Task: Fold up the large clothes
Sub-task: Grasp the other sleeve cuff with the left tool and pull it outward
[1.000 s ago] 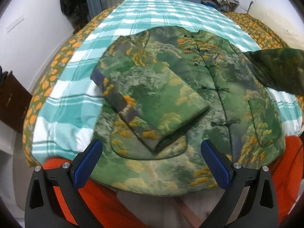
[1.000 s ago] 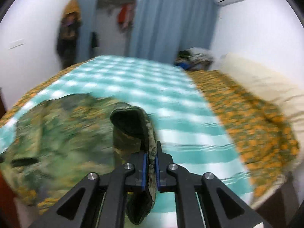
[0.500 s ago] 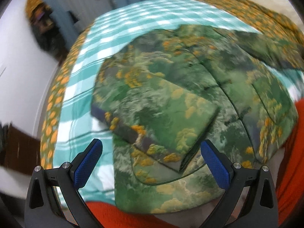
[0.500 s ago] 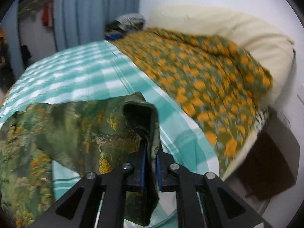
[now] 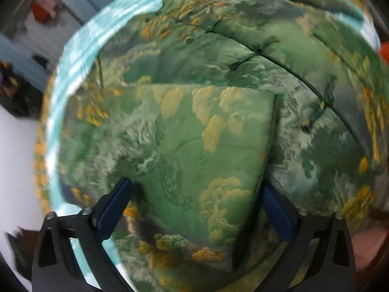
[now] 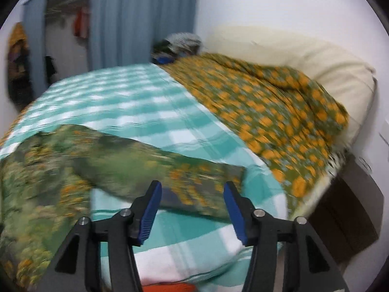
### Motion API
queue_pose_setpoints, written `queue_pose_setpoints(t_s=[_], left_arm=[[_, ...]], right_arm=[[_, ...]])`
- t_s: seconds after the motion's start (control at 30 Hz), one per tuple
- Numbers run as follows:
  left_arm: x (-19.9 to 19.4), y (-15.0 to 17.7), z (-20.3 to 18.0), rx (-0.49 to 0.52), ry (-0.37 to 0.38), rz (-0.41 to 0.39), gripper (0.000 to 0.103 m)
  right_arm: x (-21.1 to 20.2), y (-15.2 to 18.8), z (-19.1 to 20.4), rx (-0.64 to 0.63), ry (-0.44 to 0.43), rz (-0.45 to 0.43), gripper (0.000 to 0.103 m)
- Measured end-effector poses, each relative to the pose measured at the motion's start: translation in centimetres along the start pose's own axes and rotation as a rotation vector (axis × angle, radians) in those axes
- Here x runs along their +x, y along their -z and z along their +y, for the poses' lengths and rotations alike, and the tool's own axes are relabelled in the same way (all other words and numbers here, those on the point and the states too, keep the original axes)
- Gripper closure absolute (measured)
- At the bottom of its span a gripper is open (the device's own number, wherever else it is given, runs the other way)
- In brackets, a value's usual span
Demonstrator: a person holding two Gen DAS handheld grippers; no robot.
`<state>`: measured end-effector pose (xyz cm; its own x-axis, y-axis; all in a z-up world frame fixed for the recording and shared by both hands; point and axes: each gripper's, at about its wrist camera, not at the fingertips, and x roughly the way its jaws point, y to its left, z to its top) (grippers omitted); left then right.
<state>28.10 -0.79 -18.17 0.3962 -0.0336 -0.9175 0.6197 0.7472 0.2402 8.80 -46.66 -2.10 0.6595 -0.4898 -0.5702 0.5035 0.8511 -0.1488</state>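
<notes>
Both grippers have come down toward the jacket [image 5: 316, 146] since a second ago. Then the right gripper [image 6: 192, 209] pinched the right sleeve [image 6: 194, 180] in the air; now its jaws have just been opening, and the sleeve lies stretched out on the checked blanket [image 6: 136, 112], its cuff seen between the spread pads but not pressed by them. The left gripper [image 5: 194, 209] has its jaws wide, though they have just been closing a little; they stand on both sides of the folded left sleeve [image 5: 199, 150], and I cannot tell if they touch it. The jacket lies flat on the bed, front up and buttoned. I judge the task is in an early part: one sleeve is folded over the chest, while the right sleeve and the body are not yet folded.
</notes>
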Motion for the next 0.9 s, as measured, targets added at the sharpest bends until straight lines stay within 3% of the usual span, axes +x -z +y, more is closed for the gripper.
queue_pose_setpoints(t_s=[0.07,0.1,0.13,0.2,0.3,0.5,0.7,0.9], left_arm=[[0.1,0.2,1.1,-0.063,0.091,0.008,0.048],[-0.2,0.3,1.8,-0.094,0.142,0.007,0.072],[-0.5,0.4,2.2,-0.118,0.175,0.005,0.088],[-1.6,0.8,3.1,-0.141,0.188,-0.018,0.092],[-5.7,1.7,6.2,-0.25,0.196,-0.119,0.092],[-14.4,7.2,18.1,-0.6,0.044,-0.314,0.092],[-14.8,15.6,27.6,-0.941,-0.135,-0.278,0.093],[-10.7,20.8,30.8,-1.082,-0.231,-0.163,0.092]], right_arm=[[-1.5,0.5,2.6,-0.046,-0.052,-0.028,0.046],[-2.1,0.7,3.9,-0.067,-0.074,-0.041,0.046],[-2.7,1.0,5.1,-0.088,-0.095,-0.054,0.046],[-3.6,1.6,7.6,-0.122,-0.128,-0.078,0.045],[-4.3,2.2,10.5,-0.134,-0.187,-0.085,0.045],[-5.8,2.7,15.4,-0.177,-0.285,-0.106,0.045],[-6.4,3.0,17.9,-0.229,-0.325,-0.115,0.045],[-7.1,3.4,18.9,-0.255,-0.346,-0.099,0.045]])
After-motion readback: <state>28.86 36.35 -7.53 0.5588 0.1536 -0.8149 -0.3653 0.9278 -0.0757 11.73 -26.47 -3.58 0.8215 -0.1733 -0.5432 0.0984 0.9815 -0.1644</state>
